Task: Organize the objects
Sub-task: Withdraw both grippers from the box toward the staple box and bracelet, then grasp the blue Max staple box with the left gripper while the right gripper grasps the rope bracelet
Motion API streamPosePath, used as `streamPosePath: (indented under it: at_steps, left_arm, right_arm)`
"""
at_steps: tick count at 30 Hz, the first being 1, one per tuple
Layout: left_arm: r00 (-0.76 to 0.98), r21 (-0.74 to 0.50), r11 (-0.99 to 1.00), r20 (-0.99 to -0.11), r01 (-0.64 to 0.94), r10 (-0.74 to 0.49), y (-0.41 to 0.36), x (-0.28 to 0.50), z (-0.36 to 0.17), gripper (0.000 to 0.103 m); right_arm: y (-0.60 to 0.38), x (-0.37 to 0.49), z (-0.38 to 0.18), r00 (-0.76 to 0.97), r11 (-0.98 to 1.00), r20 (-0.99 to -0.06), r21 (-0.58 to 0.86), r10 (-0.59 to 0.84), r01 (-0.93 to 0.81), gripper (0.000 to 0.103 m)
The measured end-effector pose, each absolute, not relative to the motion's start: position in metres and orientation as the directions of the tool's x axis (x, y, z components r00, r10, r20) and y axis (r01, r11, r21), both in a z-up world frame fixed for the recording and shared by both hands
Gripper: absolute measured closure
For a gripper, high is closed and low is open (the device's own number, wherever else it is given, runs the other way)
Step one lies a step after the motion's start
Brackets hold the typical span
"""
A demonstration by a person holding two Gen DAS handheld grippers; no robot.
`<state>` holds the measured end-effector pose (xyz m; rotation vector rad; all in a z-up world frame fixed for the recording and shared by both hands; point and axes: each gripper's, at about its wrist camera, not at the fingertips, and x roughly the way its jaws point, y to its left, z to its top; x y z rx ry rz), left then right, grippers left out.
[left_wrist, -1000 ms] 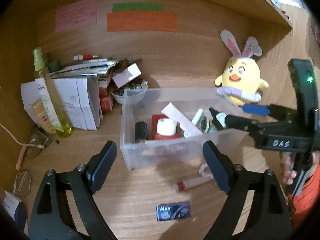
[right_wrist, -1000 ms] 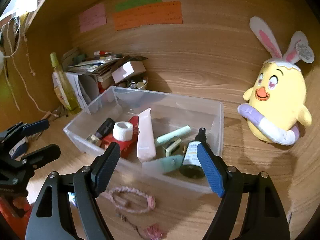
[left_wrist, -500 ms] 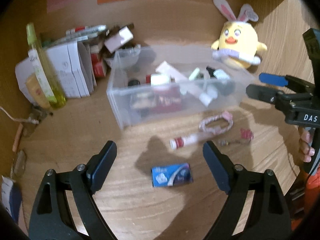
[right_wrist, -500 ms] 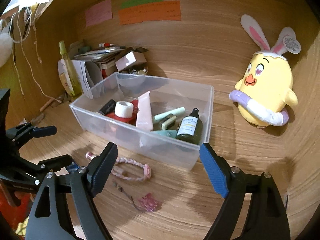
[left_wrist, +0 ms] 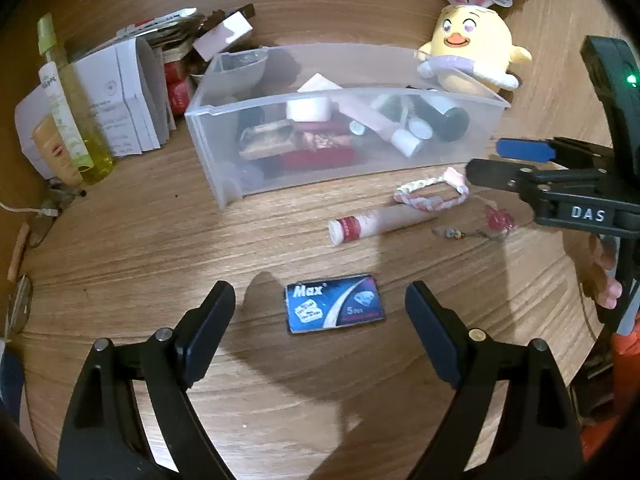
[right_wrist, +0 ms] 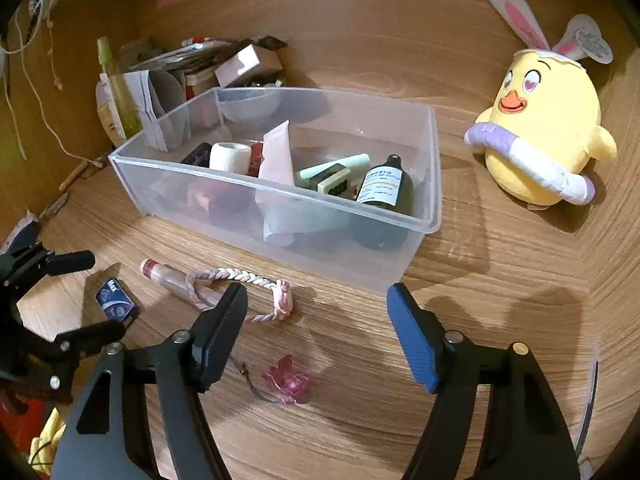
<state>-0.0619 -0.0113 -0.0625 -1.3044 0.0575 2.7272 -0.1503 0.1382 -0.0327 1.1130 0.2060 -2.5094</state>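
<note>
- Left wrist view: the left gripper point(left_wrist: 320, 308) stands released, its jaws wide above the wooden desk point(left_wrist: 140, 248), with the blue Max box point(left_wrist: 335, 309) lying flat between the tips and untouched.
- Beyond it lie a red-capped tube point(left_wrist: 376, 222), a braided pink band point(left_wrist: 432, 194) and a small pink charm point(left_wrist: 498, 218), all loose in front of the clear bin point(left_wrist: 224, 160).
- The bin's frosted wall blurs its contents; only a white tape roll point(left_wrist: 308, 109) reads clearly.
- The right gripper point(left_wrist: 486, 158) enters from the right edge, its body cut off.
- Right wrist view: the right gripper point(right_wrist: 316, 304) has just been closing, yet grips nothing; bare desk lies between its jaws.
- The band point(right_wrist: 244, 292) partly hides behind the left finger point(right_wrist: 220, 328); the charm point(right_wrist: 286, 384) lies below it.
- A dark labelled bottle point(right_wrist: 384, 186) leans inside the bin point(right_wrist: 432, 184); its label is illegible.
- The plush chick point(right_wrist: 544, 140) stands well apart at right.
</note>
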Motion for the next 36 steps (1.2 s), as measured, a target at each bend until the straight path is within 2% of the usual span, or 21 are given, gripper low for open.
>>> streamPosePath:
  at_steps: [4, 9, 10, 11, 16, 17, 28, 36]
  left_arm:
    - [-0.609, -0.025, -0.991, -0.787, -0.131, 0.100, -0.010, -0.063, -0.066, 0.029]
    - [-0.614, -0.014, -0.991, -0.784, -0.135, 0.095, -0.008, -0.063, -0.069, 0.031]
    - [-0.615, -0.016, -0.990, -0.782, -0.137, 0.098, -0.008, -0.062, -0.069, 0.032]
    - [-0.617, -0.016, -0.990, -0.781, -0.137, 0.098, -0.008, -0.062, -0.069, 0.035]
    - [-0.630, -0.012, -0.990, -0.771, -0.141, 0.099, -0.007, -0.061, -0.067, 0.054]
    - [-0.631, -0.011, -0.990, -0.770, -0.142, 0.099, -0.007, -0.061, -0.067, 0.054]
    - [-0.663, -0.022, -0.992, -0.741, -0.127, 0.101, -0.008, -0.055, -0.058, 0.054]
    - [-0.703, -0.052, -0.994, -0.704, -0.092, 0.102, -0.016, -0.055, -0.040, 0.054]
  right_arm:
    - [0.129, -0.153, -0.038, -0.589, -0.907, -0.755, 0.016, -0.286, 0.420, 0.048]
    - [0.122, -0.157, -0.044, -0.572, -0.905, -0.773, 0.004, -0.273, 0.426, 0.062]
    - [0.120, -0.156, -0.045, -0.569, -0.903, -0.776, 0.003, -0.274, 0.431, 0.068]
    - [0.118, -0.156, -0.047, -0.565, -0.900, -0.778, 0.001, -0.275, 0.437, 0.075]
    - [0.113, -0.157, -0.051, -0.545, -0.892, -0.787, 0.012, -0.288, 0.453, 0.087]
    - [0.113, -0.157, -0.052, -0.545, -0.892, -0.787, 0.014, -0.289, 0.453, 0.090]
    - [0.126, -0.144, -0.031, -0.595, -0.903, -0.743, 0.029, -0.306, 0.428, 0.093]
    - [0.118, -0.147, -0.037, -0.565, -0.894, -0.768, 0.024, -0.303, 0.446, 0.090]
